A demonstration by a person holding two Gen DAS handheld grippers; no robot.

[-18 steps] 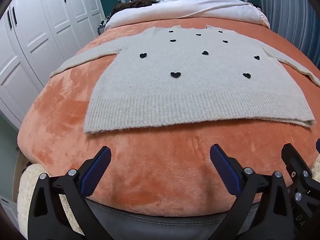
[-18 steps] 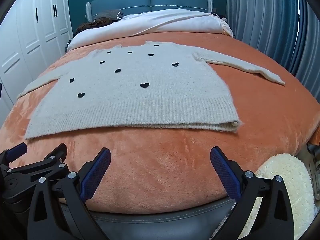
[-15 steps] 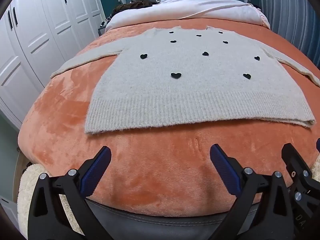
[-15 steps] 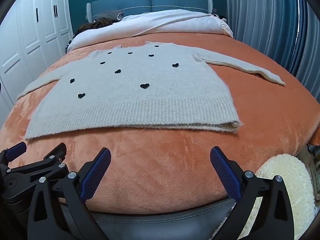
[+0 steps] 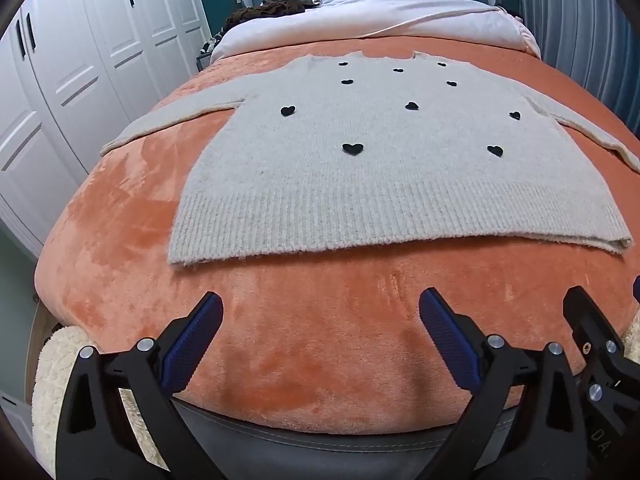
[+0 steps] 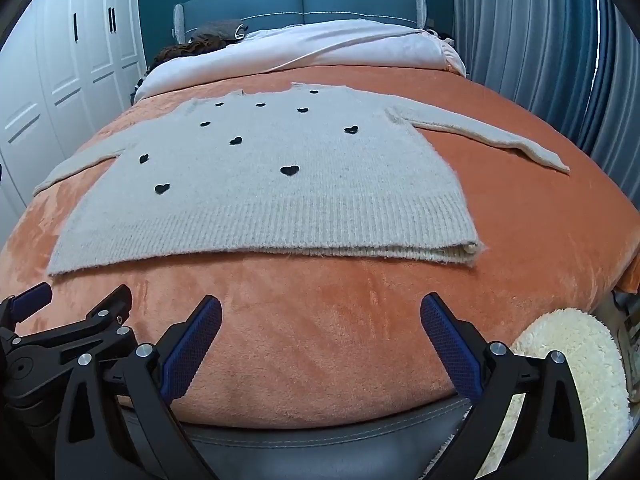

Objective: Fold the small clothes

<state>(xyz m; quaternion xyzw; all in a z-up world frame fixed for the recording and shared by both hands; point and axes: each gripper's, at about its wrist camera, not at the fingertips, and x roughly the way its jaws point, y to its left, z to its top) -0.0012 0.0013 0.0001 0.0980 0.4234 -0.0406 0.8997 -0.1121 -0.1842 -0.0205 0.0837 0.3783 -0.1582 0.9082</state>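
A light grey knit sweater (image 5: 384, 168) with small black hearts lies flat on the orange blanket (image 5: 320, 340), hem toward me, both sleeves spread out. It also shows in the right wrist view (image 6: 280, 192), where its right sleeve (image 6: 480, 136) stretches to the right. My left gripper (image 5: 320, 312) is open and empty, hovering near the foot of the bed, short of the hem. My right gripper (image 6: 320, 312) is open and empty, beside the left one, also short of the hem.
White wardrobes (image 5: 80, 60) stand along the left. A white duvet (image 6: 320, 48) and a blue headboard (image 6: 300, 4) lie at the far end. Grey-blue curtains (image 6: 560, 40) hang on the right. A cream fluffy rug (image 6: 572, 360) lies on the floor below the bed's foot.
Both grippers have crept slightly forward toward the sweater; the view is otherwise the same. Both stay open.
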